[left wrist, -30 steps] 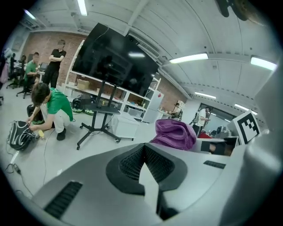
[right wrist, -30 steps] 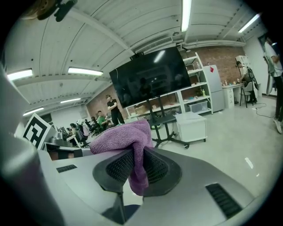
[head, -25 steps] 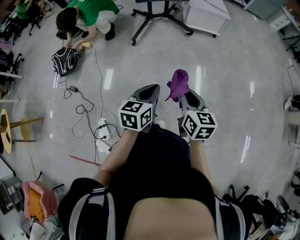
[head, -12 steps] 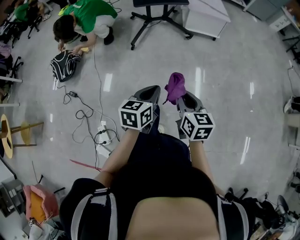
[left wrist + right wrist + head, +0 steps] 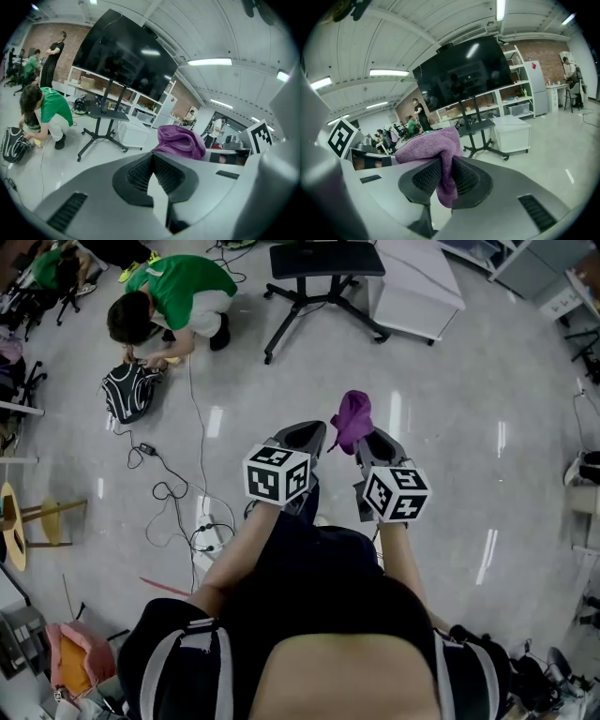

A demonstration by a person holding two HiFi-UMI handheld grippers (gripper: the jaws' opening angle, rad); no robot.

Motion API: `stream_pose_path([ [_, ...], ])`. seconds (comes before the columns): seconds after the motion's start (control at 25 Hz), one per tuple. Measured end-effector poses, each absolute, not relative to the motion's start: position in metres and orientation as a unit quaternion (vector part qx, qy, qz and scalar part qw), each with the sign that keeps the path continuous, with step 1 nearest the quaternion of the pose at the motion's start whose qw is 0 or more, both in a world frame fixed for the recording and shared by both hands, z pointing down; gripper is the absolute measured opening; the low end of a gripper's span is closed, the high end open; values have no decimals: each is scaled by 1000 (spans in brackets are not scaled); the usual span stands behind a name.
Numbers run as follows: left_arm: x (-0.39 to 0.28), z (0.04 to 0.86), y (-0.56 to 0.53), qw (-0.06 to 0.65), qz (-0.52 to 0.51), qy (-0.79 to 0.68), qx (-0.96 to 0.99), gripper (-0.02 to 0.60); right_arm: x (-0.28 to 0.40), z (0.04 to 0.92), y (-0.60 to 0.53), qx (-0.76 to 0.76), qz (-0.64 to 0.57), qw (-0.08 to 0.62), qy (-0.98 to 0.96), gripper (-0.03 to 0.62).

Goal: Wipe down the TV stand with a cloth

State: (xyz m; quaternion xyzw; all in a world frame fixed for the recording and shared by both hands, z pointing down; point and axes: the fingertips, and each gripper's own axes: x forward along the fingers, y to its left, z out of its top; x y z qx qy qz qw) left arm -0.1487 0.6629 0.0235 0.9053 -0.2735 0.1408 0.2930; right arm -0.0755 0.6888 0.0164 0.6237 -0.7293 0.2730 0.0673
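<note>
A purple cloth (image 5: 352, 418) (image 5: 437, 150) is pinched in my right gripper (image 5: 366, 435) (image 5: 446, 176), bunched above the jaws with a tail hanging below them. My left gripper (image 5: 302, 434) (image 5: 151, 171) is shut with nothing in it, held beside the right one at waist height. The purple cloth (image 5: 180, 142) also shows past the left jaws. The TV stand (image 5: 319, 273) (image 5: 480, 136) (image 5: 104, 126), black with a shelf and wheeled legs, stands ahead on the floor, carrying a large dark screen (image 5: 464, 75) (image 5: 124, 61). Both grippers are well short of it.
A white cabinet (image 5: 417, 277) sits right of the stand. A person in a green shirt (image 5: 178, 292) crouches at the left over a black backpack (image 5: 129, 390). Cables and a power strip (image 5: 204, 531) lie on the floor to my left.
The stand, cabinet and crouching person have slid lower in the head view as I came closer. Both grippers keep their pose, the cloth still held.
</note>
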Motion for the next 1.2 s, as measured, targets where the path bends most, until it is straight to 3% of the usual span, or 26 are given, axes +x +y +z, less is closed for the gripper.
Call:
stream_pose_path([
  [1.2, -160, 29, 492, 291, 140, -267, 908, 6, -82, 22, 508, 627, 279, 79, -723, 69],
])
